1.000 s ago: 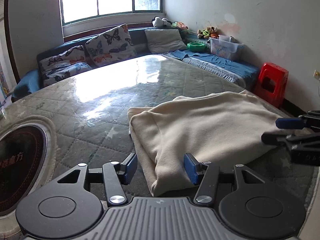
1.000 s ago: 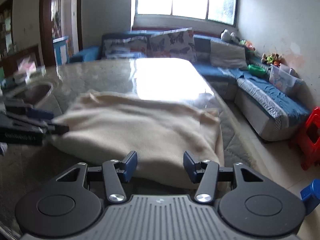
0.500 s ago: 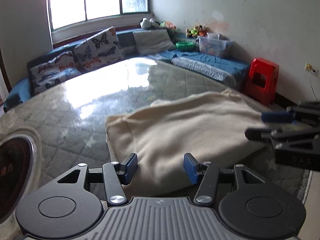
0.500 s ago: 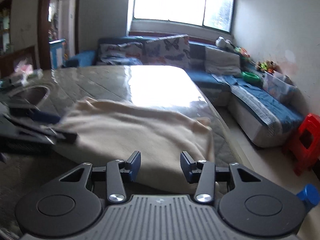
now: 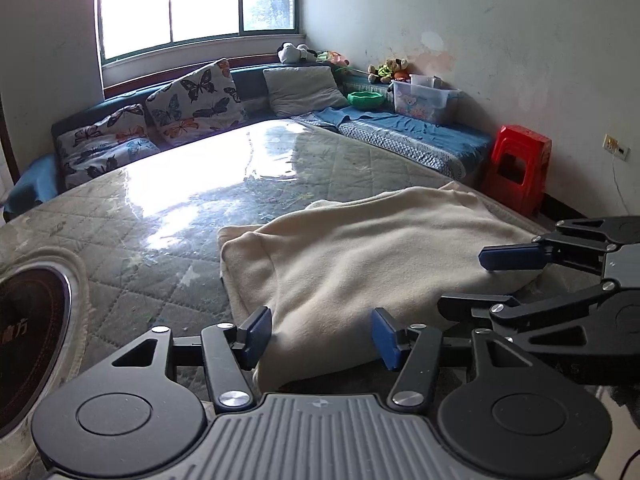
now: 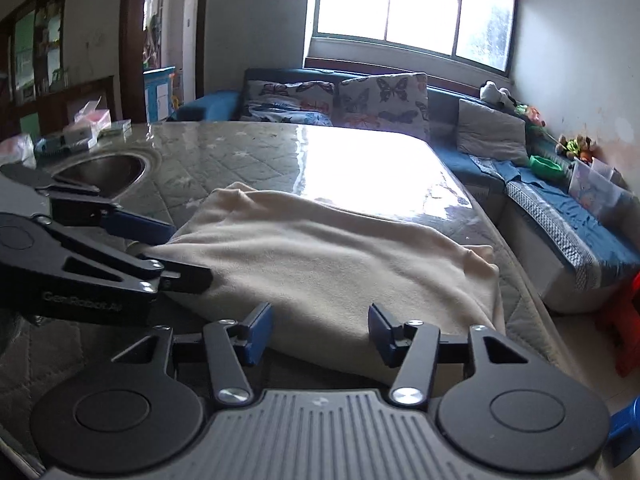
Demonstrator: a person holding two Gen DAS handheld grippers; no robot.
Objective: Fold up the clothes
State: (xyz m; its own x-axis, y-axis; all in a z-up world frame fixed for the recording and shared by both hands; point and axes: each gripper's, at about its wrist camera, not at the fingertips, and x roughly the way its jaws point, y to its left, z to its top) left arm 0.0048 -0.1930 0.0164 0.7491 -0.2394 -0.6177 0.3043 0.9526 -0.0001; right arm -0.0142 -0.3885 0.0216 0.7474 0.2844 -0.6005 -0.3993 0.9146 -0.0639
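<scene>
Cream fleece garment [image 5: 376,264], folded into a thick, soft rectangle, lying flat on the glossy quilted grey-green table top [image 5: 224,184], right at the near edge. Everything else placed relative to that garment:

- Left gripper [image 5: 320,334], black frame with blue pads: hovering at the garment's near left corner, jaws standing wide and opening, the corner of the fabric between the pads [image 5: 256,330] but not pinched. Nothing held.
- Right gripper [image 6: 318,330], same build: hovering at the garment's near edge toward the right end, jaws wide and opening too, fabric edge lying between and just past the fingertips, no squeeze visible. Nothing held here either.
- Each gripper visible in the other's view, poking in from the side, tips just over the near edge of the garment, jaws apart.
- Round dark inset with a pale rim [image 5: 28,332]: sunk into the table, well left of the garment.
- Red plastic stool [image 5: 516,168]: on the floor beyond the garment's far right corner.
- Blue L-shaped sofa with butterfly-print cushions [image 5: 192,102]: far side of the table, behind the garment, under the bright window [image 5: 196,4].
- Clear plastic storage box [image 5: 424,98] and green bowl [image 5: 366,100]: on the sofa, far behind the garment to the right.
</scene>
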